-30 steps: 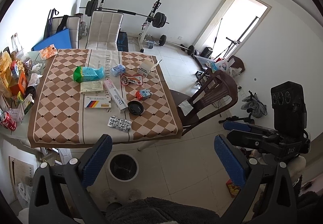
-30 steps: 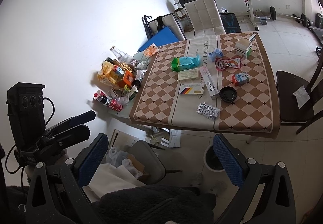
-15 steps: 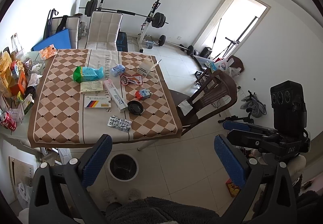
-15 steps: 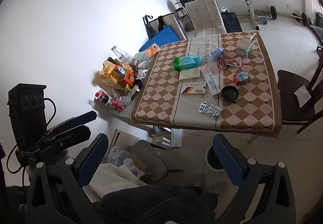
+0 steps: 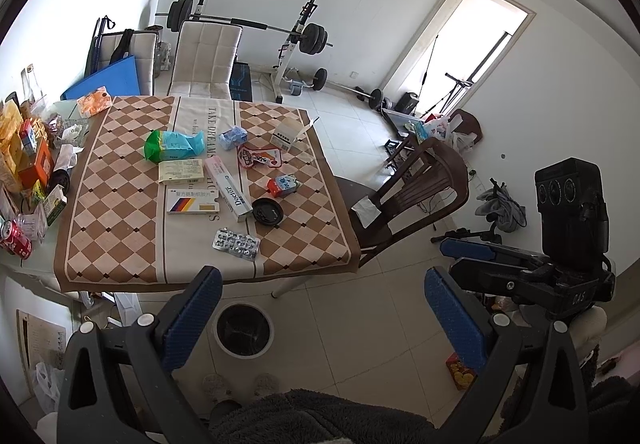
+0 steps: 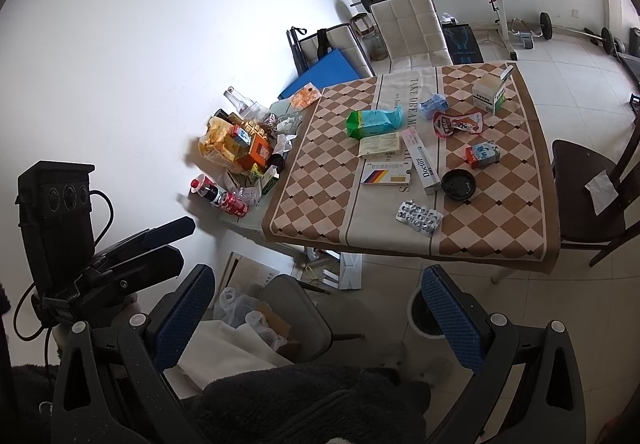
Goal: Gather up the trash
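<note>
The trash, from blister pack (image 5: 236, 243) to lid (image 5: 268, 210), lies untouched on the tabletop (image 5: 112, 228), above the bin (image 5: 243, 329). Over the last second nothing moved; both claws, left (image 5: 322, 318) and right (image 6: 320, 314), hang spread and empty, so collecting hasn't started.

A counter (image 5: 120, 244) carries a blister pack (image 5: 236, 243) near its front edge, a lid (image 5: 268, 210) behind it, and boxes farther back. A bin (image 5: 243, 329) stands on the floor before the counter.
</note>
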Motion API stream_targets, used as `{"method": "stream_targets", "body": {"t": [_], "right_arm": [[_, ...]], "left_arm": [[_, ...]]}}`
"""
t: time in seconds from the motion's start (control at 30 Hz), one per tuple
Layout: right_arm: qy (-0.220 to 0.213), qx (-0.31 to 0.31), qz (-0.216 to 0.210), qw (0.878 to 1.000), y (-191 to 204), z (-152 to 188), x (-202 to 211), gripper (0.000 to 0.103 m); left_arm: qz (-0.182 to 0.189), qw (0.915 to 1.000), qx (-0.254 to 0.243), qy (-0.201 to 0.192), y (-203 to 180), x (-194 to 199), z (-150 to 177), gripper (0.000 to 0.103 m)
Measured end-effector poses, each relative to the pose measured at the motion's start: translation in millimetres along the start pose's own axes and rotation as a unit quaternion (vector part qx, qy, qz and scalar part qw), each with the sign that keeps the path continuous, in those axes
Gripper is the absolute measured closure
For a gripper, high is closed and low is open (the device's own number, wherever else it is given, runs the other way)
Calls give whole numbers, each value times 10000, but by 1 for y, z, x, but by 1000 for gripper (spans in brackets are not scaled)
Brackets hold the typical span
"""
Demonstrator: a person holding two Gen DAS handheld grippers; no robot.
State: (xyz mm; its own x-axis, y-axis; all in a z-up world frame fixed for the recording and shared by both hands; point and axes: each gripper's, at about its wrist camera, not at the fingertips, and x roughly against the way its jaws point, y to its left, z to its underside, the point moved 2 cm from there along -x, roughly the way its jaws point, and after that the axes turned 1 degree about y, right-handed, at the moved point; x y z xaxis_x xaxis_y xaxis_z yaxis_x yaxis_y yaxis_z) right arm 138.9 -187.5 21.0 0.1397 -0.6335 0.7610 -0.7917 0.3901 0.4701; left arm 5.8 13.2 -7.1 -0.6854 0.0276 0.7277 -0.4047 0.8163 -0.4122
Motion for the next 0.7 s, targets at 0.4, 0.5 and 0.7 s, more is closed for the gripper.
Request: {"method": "stream_targets", "body": {"t": [0.4, 0.5, 0.7], "right_arm": [[-1, 11, -4, 10000, 0, 2, -1, 0], [-5, 4, -8, 10000, 2, 2, -1, 0], [-61, -101, 23, 9999, 5, 0, -5, 0]], "left_arm": [[20, 10000, 2, -10, 0, 0, 1, 0], [55, 10000, -7, 3, 1, 0, 1, 0], [-352, 9994, -57, 21, -8, -14, -8, 0]]}}
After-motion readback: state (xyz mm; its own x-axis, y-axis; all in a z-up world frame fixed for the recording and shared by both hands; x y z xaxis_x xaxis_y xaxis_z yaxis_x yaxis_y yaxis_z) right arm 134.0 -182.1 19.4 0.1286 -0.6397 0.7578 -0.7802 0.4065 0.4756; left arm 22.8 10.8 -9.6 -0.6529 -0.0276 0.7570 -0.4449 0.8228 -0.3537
